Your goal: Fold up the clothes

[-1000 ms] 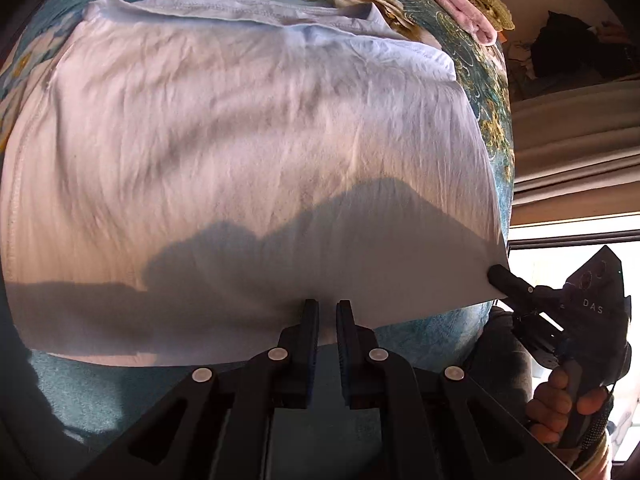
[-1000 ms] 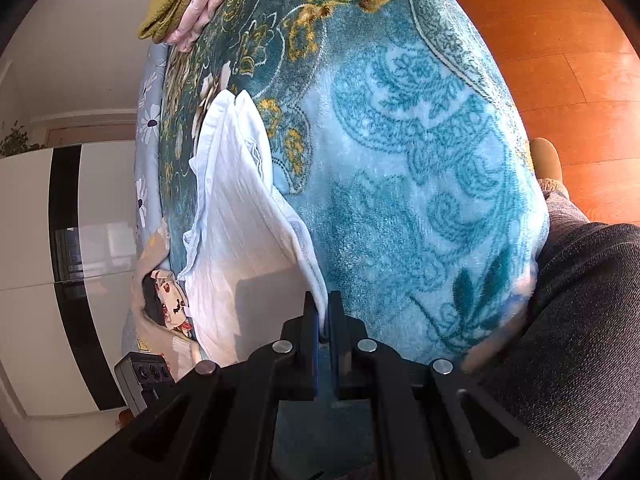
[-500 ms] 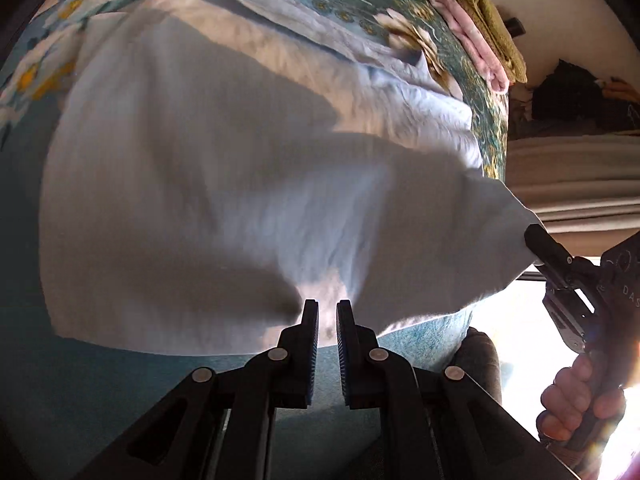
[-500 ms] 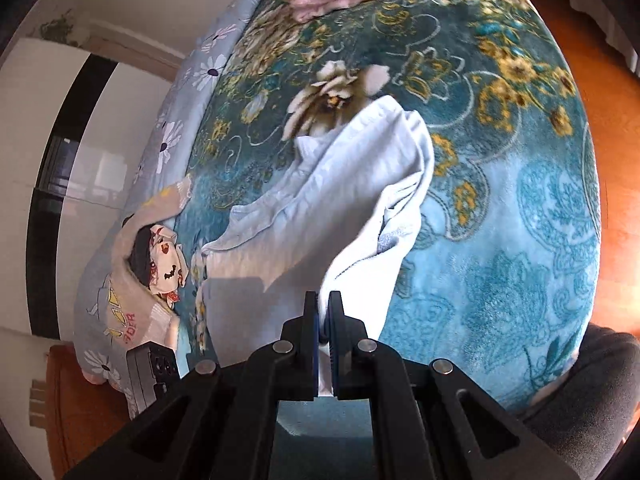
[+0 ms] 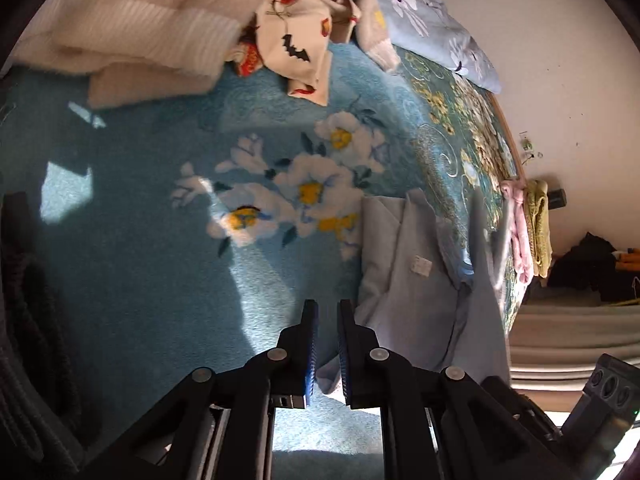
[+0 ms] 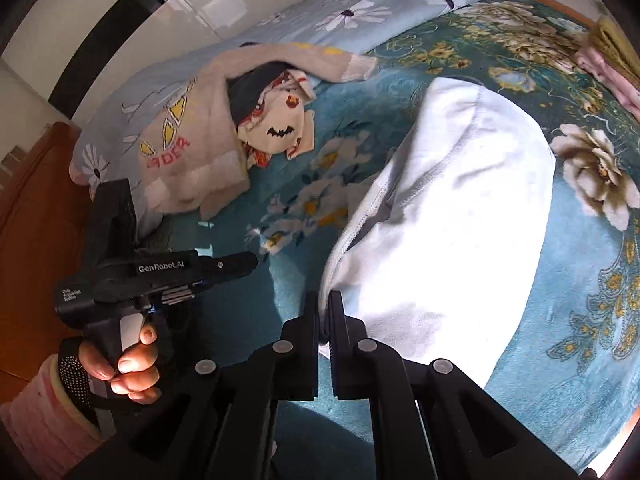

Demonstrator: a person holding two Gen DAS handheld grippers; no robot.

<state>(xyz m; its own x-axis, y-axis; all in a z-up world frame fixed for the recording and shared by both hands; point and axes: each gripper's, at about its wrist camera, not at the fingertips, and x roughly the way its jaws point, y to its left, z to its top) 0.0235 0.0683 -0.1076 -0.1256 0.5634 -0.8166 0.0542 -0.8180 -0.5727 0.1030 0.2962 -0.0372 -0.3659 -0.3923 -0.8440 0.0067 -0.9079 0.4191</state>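
1. Left gripper (image 5: 325,312): sitting at lower centre of the left wrist view, its jaws standing slightly apart with a narrow gap between them; a corner of the pale blue shirt (image 5: 416,280) is lying in that gap, though whether the pads are actually biting it cannot be told. In the right wrist view the same tool (image 6: 240,266) is showing at lower left, a hand (image 6: 128,364) wrapping its grip.
2. Right gripper (image 6: 324,312): occupying lower centre of the right wrist view, jaws pressed nearly together and pinching the stitched hem of the shirt (image 6: 452,216).
3. Pale blue shirt: lying on the bed, folded over on itself. In the right wrist view it is filling the centre and right, brightly sunlit; in the left wrist view it is sitting at centre right with a small white label facing up.
4. Teal floral blanket (image 5: 160,272): covering the bed and carrying everything listed; sun patches are falling across it.
5. Cream sweater (image 6: 188,148): lying crumpled at upper left of the right wrist view, red lettering showing.
6. Bat-print garment (image 6: 280,132): resting against the sweater, well apart from the shirt.
7. Pale blue floral duvet (image 6: 360,4): running along the top of the right wrist view.
8. Pink and olive folded clothes (image 5: 528,224): stacking at the right edge of the left wrist view.
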